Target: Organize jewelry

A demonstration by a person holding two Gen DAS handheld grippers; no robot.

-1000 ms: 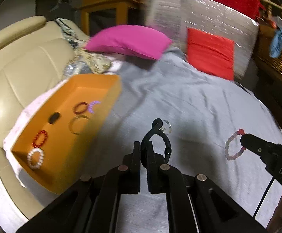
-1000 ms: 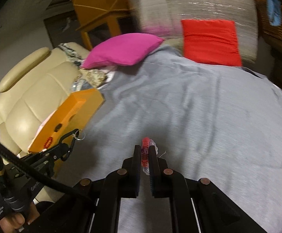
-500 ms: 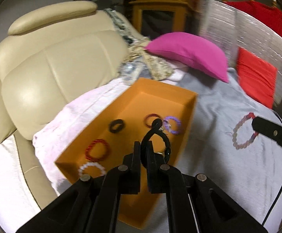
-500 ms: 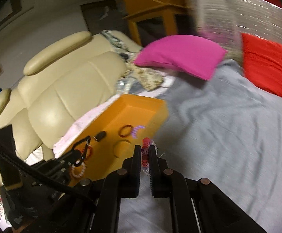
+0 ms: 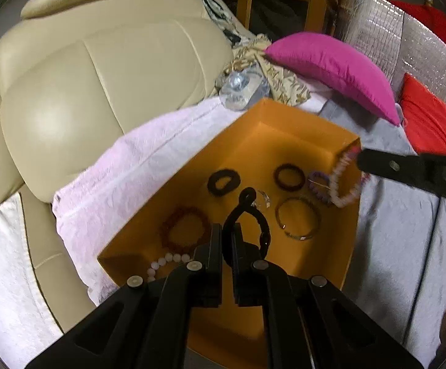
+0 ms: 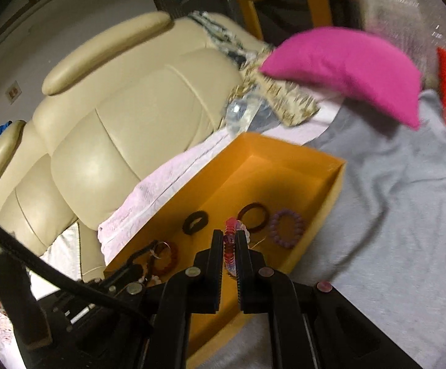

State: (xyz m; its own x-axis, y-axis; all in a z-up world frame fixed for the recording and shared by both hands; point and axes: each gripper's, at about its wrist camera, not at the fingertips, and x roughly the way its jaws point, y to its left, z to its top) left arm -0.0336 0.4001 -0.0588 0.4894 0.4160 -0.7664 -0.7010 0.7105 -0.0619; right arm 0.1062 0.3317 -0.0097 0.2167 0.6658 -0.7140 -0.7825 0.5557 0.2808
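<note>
An orange box lies on the bed and holds several bracelets. My left gripper is shut on a black bracelet with a clear charm, held over the box. My right gripper is shut on a pink and red beaded bracelet, held over the box; in the left wrist view that bracelet hangs at the box's right wall. Inside the box lie a black ring, a dark brown bangle, a purple bracelet, a thin metal bangle, a red beaded bracelet and a white beaded one.
A beige leather chair stands to the left under a pale pink towel. A grey sheet covers the bed on the right. A magenta pillow, a red pillow and a silver padded panel lie behind the box.
Both grippers have moved left from over the grey sheet to over the orange box, each still holding its bracelet.
</note>
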